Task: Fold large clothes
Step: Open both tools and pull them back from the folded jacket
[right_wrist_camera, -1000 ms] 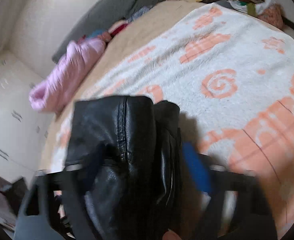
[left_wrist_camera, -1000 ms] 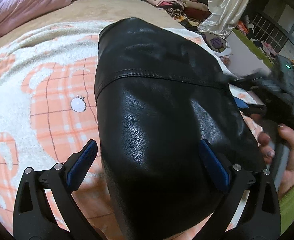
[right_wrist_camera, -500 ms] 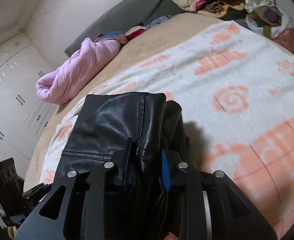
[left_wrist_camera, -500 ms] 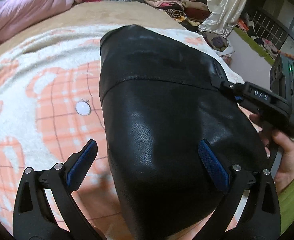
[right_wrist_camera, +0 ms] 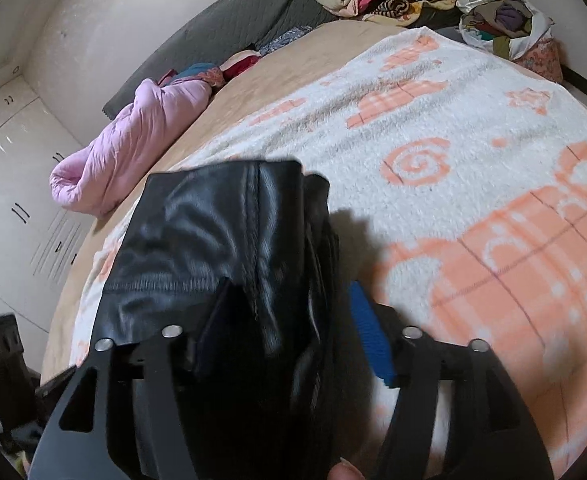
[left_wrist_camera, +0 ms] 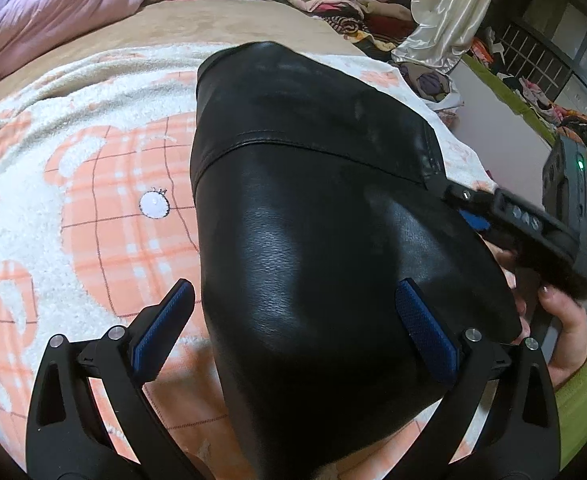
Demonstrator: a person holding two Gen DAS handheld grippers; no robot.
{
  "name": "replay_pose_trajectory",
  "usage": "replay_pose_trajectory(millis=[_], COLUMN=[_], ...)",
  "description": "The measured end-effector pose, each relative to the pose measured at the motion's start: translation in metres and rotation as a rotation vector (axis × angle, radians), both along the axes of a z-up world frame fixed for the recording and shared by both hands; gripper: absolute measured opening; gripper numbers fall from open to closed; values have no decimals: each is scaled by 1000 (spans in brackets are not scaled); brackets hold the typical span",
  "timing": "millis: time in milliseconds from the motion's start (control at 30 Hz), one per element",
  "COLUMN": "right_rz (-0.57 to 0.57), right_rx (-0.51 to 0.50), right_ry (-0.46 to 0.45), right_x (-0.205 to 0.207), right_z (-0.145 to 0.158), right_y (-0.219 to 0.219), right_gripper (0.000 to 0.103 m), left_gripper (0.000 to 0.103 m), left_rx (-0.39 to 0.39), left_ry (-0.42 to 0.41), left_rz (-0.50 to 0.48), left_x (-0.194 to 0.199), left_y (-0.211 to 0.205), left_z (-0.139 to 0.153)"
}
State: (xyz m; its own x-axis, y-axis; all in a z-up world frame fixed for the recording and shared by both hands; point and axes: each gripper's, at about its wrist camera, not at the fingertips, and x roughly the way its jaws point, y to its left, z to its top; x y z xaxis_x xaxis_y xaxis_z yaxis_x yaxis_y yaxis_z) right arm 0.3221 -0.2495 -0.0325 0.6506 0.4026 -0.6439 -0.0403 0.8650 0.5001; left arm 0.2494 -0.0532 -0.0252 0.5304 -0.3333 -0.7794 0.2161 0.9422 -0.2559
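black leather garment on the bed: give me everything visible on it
The black leather garment looks like glossy, grained leather, folded into a thick bundle with a stitched seam across its top. It lies on the peach-and-white blanket. The left tongs stand wide open over its near end, pads off it. The right tongs straddle its layered edge, jaws opening, blue pad clear. What garment it is can't be told.

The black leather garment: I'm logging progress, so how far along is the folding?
Done: the black leather garment already lies doubled into a compact stack on the blanket. In hand: the right gripper is opening around its edge; the left gripper is open. Left: withdrawing, perhaps a final tidy.
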Motion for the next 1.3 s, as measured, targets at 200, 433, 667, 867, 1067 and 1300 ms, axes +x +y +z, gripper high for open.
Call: replay_pose_trajectory(millis=[200, 433, 667, 867, 1067, 1300], right_rz=[-9, -14, -5, -1, 2, 23], right_rx=[-51, -129, -116, -145, -177, -246], right_ry=[-25, -86, -136, -150, -191, -252], right_x=[-24, -56, -79, -100, -130, -178], right_z=[12, 27, 38, 48, 58, 61], right_y=[-3, 3, 7, 15, 23, 41], right_gripper=[68, 75, 82, 94, 98, 98], left_gripper=[94, 94, 94, 94, 94, 94], left_rx=[4, 13, 12, 1, -3, -8], left_ry=[-1, -16, -27, -42, -71, -137], left_rz=[5, 0, 16, 26, 30, 38], left_x=[-5, -17, -28, -38, -57, -90], left_y=[-3, -3, 3, 6, 8, 12], left_z=[4, 14, 21, 29, 36, 39])
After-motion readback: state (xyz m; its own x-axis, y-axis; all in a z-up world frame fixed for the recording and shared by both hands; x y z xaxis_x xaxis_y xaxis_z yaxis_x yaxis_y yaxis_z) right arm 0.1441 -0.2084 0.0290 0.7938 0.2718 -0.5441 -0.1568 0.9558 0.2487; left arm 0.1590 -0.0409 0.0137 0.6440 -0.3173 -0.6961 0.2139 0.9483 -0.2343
